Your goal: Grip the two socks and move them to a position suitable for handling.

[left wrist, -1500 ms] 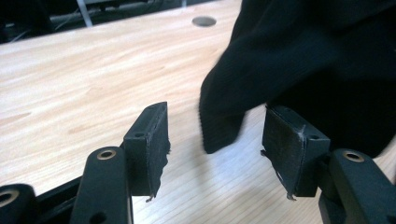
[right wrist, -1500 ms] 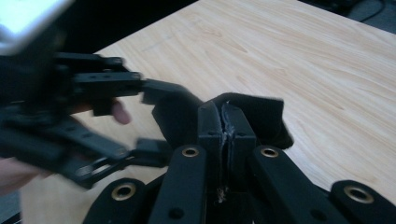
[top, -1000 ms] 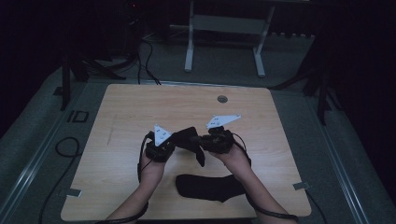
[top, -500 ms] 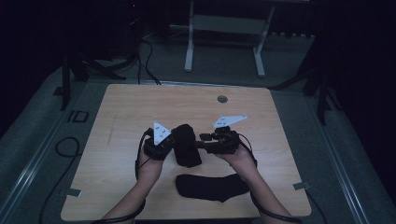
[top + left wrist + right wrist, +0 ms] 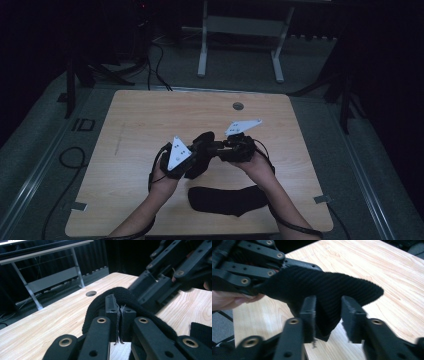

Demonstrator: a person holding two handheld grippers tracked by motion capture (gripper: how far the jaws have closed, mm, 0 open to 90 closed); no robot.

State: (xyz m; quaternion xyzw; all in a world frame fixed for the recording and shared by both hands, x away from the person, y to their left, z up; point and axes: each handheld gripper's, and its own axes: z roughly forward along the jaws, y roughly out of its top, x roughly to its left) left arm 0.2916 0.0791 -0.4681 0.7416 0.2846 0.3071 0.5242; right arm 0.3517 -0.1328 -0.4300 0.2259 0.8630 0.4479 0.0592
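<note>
At about seven o'clock from the table's (image 5: 130,115) middle, the left gripper (image 5: 120,315) pinches a black ribbed sock (image 5: 202,150) tight, clear of the wood. At five o'clock of it, a second sock (image 5: 227,200) lies flat near the front edge. The right gripper (image 5: 328,312) has just been narrowing, its jaws part-open around a fold without clamping it. I'd say it should bite deeper and squarely before either hand pulls, keeping the left pinch firm.
</note>
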